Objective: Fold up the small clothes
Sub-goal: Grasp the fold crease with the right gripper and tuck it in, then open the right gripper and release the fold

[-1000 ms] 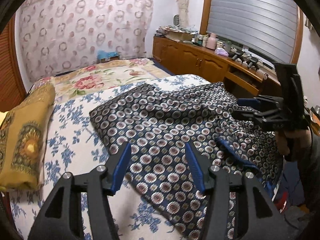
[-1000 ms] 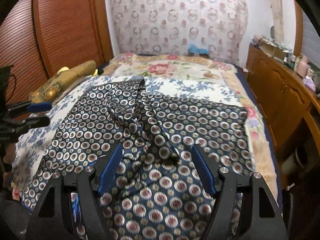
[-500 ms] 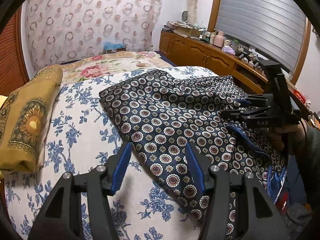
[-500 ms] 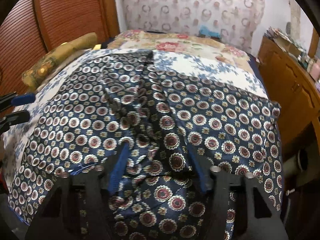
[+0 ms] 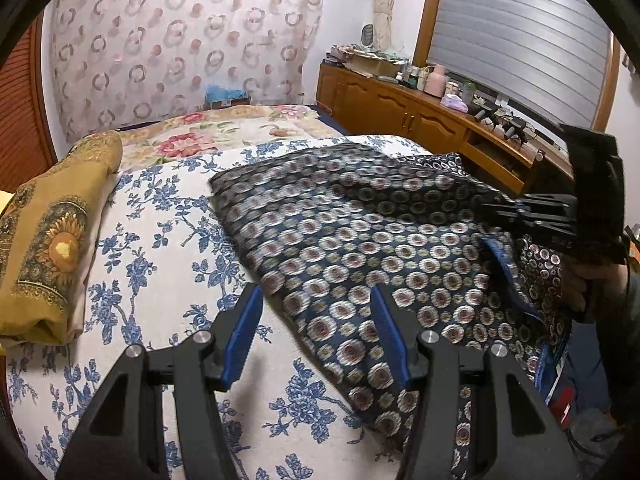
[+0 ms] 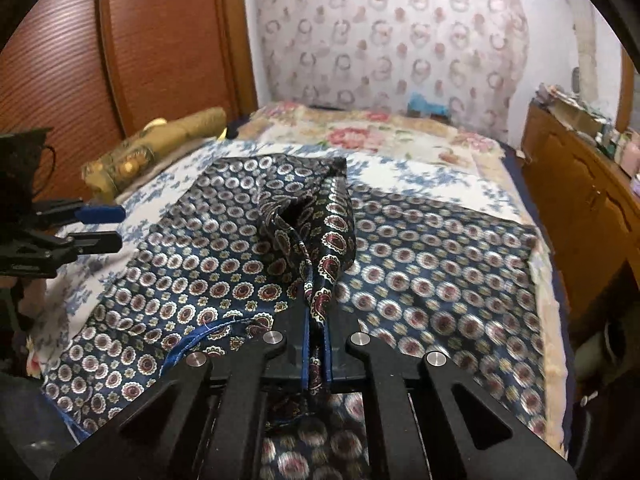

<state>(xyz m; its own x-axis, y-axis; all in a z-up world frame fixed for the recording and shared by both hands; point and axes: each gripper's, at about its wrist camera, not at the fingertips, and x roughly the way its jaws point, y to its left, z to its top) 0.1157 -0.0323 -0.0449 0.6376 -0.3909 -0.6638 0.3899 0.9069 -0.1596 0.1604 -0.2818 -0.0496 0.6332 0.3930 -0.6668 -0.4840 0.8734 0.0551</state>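
A dark blue garment with round medallion print (image 5: 360,232) lies spread on the bed, also in the right wrist view (image 6: 420,264). My right gripper (image 6: 317,332) is shut on a bunched fold of this garment near its front edge and lifts it into a ridge. From the left wrist view the right gripper (image 5: 496,210) shows at the right over the cloth. My left gripper (image 5: 316,324) is open and empty above the garment's left edge; it also shows in the right wrist view (image 6: 100,226), open.
The bed has a white sheet with blue flowers (image 5: 160,240). A folded yellow cloth (image 5: 48,240) lies at the left. A wooden cabinet with clutter (image 5: 420,112) runs along the right. A wooden wardrobe (image 6: 120,60) stands at the left.
My right gripper has shut on the garment's near part and pulled it up into a ridge. My left gripper has drifted left, toward the garment's left edge, still open.
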